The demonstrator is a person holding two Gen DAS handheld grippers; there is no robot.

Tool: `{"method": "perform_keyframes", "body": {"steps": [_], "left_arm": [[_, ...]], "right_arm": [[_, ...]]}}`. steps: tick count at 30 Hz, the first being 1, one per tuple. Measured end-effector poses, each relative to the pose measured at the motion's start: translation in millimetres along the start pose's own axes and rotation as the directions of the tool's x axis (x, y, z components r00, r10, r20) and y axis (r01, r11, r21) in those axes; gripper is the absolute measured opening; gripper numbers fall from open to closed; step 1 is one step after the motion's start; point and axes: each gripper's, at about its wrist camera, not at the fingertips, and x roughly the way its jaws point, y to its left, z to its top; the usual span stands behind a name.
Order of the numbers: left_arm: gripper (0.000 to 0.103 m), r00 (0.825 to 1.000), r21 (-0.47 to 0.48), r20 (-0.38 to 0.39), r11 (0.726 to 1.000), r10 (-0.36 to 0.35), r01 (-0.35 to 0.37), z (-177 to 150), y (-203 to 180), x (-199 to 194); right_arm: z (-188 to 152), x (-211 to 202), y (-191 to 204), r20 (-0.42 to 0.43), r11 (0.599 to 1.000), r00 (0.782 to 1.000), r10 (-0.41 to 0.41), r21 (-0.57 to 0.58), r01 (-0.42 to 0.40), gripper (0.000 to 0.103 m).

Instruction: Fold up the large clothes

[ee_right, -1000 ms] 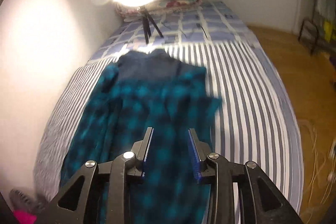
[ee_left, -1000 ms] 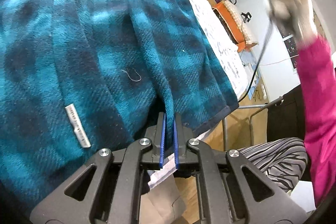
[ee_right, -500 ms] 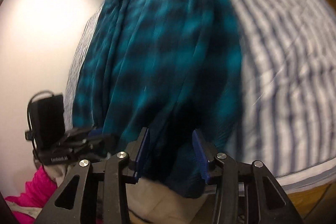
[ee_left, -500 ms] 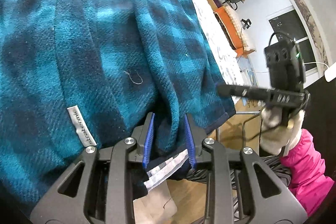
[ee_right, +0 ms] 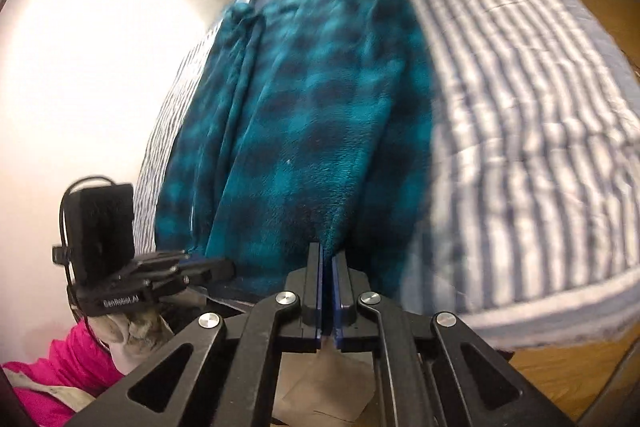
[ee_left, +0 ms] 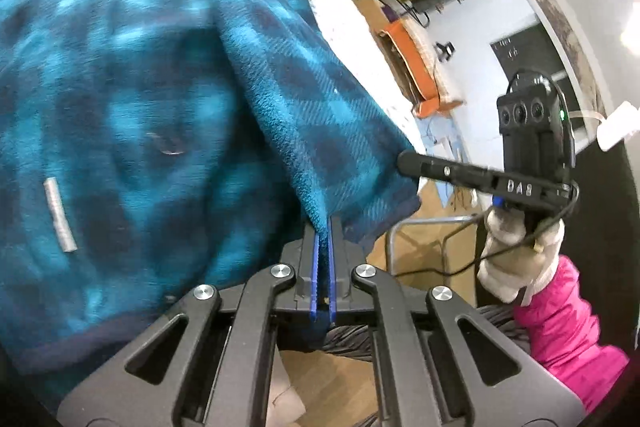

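Two grips on the teal-and-navy checked fleece garment (ee_right: 312,115), spread along the blue-striped bed (ee_right: 512,115): my left gripper (ee_left: 323,247) and right gripper (ee_right: 327,267) both pinch its near hem. Soft, bulky, probably saggy; corners look the best holds.

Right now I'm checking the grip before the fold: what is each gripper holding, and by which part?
Both hold the teal plaid fleece garment at its near hem: left gripper and right gripper are each shut on a pinched fold.
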Motion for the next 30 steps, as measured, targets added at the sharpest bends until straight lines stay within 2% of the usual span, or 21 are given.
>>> {"method": "perform_keyframes", "body": {"steps": [2,5,7,10,12,14,16,18,22,27,30], "left_arm": [[0.001,0.999,0.033,-0.016,0.998,0.051,-0.050,-4,-2,10],[0.001,0.994,0.028,-0.034,0.994,0.107,-0.106,-6,7,20],[0.001,0.991,0.038,-0.026,0.991,0.129,-0.128,-7,9,17],[0.001,0.982,0.104,-0.010,0.977,0.188,-0.186,-11,1,11],[0.001,0.972,0.139,0.005,0.962,0.237,-0.235,-12,-7,8],[0.002,0.965,0.156,0.017,0.953,0.261,-0.260,-14,-12,2],[0.011,0.959,0.177,0.041,0.942,0.281,-0.284,-19,-20,-10],[0.019,0.961,0.198,0.075,0.941,0.265,-0.275,-23,-31,-20],[0.020,0.963,0.275,0.108,0.924,0.247,-0.267,-27,-60,-22],[0.043,0.973,0.346,0.072,0.909,0.220,-0.231,-18,-92,22],[0.043,0.972,0.375,0.039,0.899,0.230,-0.228,-13,-106,52]], "right_arm": [[-3,12,-12,-0.029,0.999,1.000,-0.002,0.039,0.003,0.001],[-5,41,-17,-0.075,0.998,0.997,-0.020,0.058,0.025,0.002],[-6,51,-15,-0.094,0.999,0.995,-0.018,0.044,0.023,0.003],[-4,58,-10,-0.114,0.998,0.991,-0.069,-0.016,0.068,0.004],[-1,51,-6,-0.104,0.997,0.992,-0.075,-0.020,0.073,0.009],[2,36,-2,-0.058,0.997,0.995,-0.076,-0.030,0.075,0.029],[4,12,-1,0.014,0.996,0.997,-0.075,-0.044,0.076,0.032],[6,-9,-2,0.082,0.995,0.993,-0.084,-0.043,0.088,0.032],[11,-32,-15,0.163,0.994,0.981,-0.107,0.000,0.108,0.035],[16,-43,-37,0.194,0.988,0.970,-0.146,0.082,0.132,0.035],[17,-50,-44,0.209,0.984,0.965,-0.161,0.108,0.141,0.035]]}}
